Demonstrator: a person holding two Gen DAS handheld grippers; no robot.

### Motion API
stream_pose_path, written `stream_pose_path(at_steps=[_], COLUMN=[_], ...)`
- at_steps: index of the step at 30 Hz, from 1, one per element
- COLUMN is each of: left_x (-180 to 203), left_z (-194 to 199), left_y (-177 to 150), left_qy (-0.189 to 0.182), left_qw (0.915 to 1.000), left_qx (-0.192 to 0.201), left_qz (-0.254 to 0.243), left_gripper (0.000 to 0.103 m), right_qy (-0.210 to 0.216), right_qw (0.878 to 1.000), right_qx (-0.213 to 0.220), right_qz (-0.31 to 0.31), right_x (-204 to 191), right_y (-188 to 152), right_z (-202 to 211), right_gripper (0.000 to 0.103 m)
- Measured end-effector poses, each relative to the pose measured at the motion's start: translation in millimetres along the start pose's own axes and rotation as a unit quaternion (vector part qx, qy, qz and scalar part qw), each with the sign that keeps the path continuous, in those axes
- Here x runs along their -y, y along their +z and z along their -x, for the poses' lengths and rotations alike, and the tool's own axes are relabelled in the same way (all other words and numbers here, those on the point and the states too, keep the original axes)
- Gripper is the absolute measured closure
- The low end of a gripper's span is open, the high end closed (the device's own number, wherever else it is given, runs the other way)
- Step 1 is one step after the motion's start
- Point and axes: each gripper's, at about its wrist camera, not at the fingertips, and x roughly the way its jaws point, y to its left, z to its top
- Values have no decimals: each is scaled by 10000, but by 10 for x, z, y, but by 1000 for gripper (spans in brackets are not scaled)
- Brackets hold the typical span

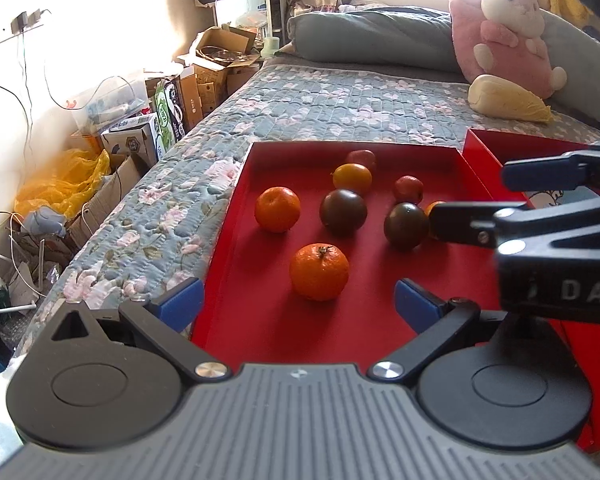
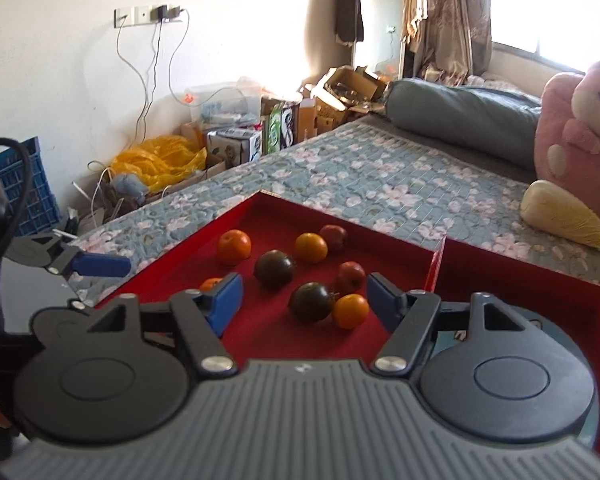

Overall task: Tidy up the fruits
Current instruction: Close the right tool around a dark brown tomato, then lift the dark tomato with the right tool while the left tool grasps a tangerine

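The left gripper (image 1: 296,300) hovers over the near end of the red tray (image 1: 236,280), its blue fingers (image 1: 182,300) spread wide with nothing between the pads; the nearest orange (image 1: 319,272) lies just beyond them on the tray floor. The right gripper (image 2: 304,302) hangs over the tray's right side with fingers (image 2: 226,300) apart, gripping nothing; a dark tomato (image 2: 311,302) and a small orange (image 2: 350,311) lie in the gap ahead of them, untouched. In the left wrist view that small orange is almost wholly hidden behind the right gripper's finger. Further in lie a second dark tomato (image 1: 343,212), another orange (image 1: 277,209), a yellow-orange fruit (image 1: 352,178) and two red fruits (image 1: 408,189), the far one partly covered. A second red tray (image 1: 496,148) adjoins on the right; its contents are cut off and obscured by the right gripper. Both trays rest on a floral-quilted bed (image 1: 300,100). Beyond, a pink plush toy (image 1: 508,28) is partly washed out by window glare.
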Motion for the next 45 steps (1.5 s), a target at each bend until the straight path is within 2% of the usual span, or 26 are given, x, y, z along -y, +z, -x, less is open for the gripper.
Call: stream_pose_path(at_steps=[2,7,12,17,23,24,27,31,35,41,43,45], left_x=[20,65,32,11,-26,-30,-36,-59,-65,-55,-48,-42], left_z=[2,-56,-121,-181,-254,-261,-269,-282,-333,-433,-454,-481], left_y=[5,14,30,39,41,44,54,88,132,148,149,151], left_qy=[25,50,77,82,67,60,47,-3,-35,-14,-3,-39], left_qw=[10000,9999,9998,9996,9991,9991,9993,9993,9991,9984,9984,9984], left_qx=[49,-64,-177,-271,-379,-371,-342,-293,-313,-437,-444,-454], left_qz=[-57,-100,38,98,172,172,168,241,286,351,349,349], left_gripper=[1,1,1,1,1,1,1,1,1,1,3,11], right_qy=[41,72,152,-31,-228,-263,-282,-155,-2,98,138,203], right_qw=[9996,9978,9941,9887,9811,9797,9807,9899,9972,9980,9975,9969], right_qx=[-257,-614,-946,-1320,-1437,-1447,-1395,-1194,-743,-175,-128,-142], right_qz=[104,257,512,715,1277,1365,1340,747,50,-607,-684,-746], right_x=[-25,-45,-60,-50,-164,-182,-164,-45,63,160,145,136], right_y=[8,59,131,93,115,114,119,164,223,190,134,91], right_z=[-147,-414,-677,-925,-1032,-1041,-1036,-898,-553,-28,99,181], right_gripper=[39,41,58,60,60,62,63,63,63,63,63,63])
